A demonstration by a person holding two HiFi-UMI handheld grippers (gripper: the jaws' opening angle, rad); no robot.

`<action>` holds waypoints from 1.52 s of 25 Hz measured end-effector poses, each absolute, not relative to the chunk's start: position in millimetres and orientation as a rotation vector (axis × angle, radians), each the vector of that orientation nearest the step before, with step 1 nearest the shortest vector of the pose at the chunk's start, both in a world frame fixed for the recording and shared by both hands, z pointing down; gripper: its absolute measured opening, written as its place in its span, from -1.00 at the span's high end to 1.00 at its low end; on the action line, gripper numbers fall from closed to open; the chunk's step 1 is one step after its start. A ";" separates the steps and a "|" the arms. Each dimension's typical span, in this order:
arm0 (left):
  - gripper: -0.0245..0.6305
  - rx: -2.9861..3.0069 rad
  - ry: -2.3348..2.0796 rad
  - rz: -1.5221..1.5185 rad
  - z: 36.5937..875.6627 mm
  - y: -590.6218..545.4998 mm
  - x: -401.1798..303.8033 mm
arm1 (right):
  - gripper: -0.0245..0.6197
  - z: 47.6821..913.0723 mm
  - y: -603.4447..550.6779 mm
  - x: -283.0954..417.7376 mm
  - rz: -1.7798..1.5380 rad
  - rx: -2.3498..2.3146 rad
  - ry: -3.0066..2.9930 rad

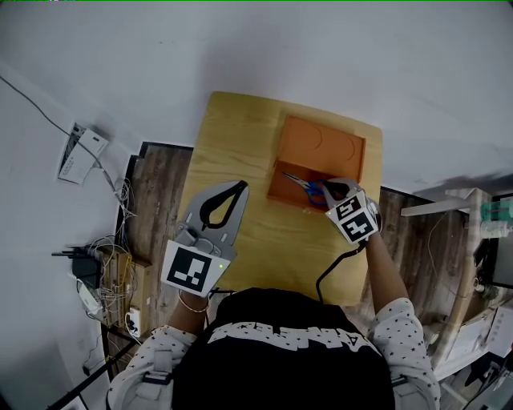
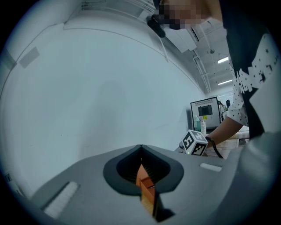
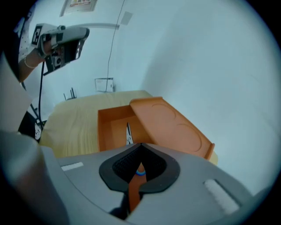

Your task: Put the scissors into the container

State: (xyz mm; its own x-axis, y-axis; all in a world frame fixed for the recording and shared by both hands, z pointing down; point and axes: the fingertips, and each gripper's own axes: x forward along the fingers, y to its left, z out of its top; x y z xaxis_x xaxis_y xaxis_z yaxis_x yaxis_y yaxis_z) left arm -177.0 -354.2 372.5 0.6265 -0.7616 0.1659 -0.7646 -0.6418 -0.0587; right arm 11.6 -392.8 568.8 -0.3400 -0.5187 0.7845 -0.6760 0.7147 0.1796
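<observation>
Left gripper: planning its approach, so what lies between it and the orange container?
Between left gripper and container only bare table shows, in the head view.

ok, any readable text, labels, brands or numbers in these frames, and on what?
Nothing can be read, so no quotes.
Shirt: white lettering, warped, unreadable.
Wall notice: red print, too blurred.
Monitor: screen and yellow sticker too small.
Marker cubes: black-and-white square patterns, no characters.

No text can be read; white lettering on the shirt (image 1: 288, 340) is illegible.
</observation>
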 end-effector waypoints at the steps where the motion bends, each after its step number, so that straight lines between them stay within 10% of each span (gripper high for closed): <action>1: 0.92 2.824 -1.317 0.274 371.2 -353.0 -174.8 | 0.89 561.4 -392.1 13.4 0.243 0.961 -2.041; 38: 0.92 2.961 -1.168 0.213 344.4 -312.6 -125.7 | 0.89 402.8 -322.0 35.6 0.212 1.515 -2.381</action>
State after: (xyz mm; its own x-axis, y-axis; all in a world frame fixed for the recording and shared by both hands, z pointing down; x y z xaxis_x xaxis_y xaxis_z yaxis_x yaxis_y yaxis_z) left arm -125.7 -312.6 344.4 0.7231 -0.6826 0.1061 -0.6761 -0.7308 -0.0937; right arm 35.6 -322.0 402.8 -0.3924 -0.8561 0.3362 -0.9020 0.4297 0.0414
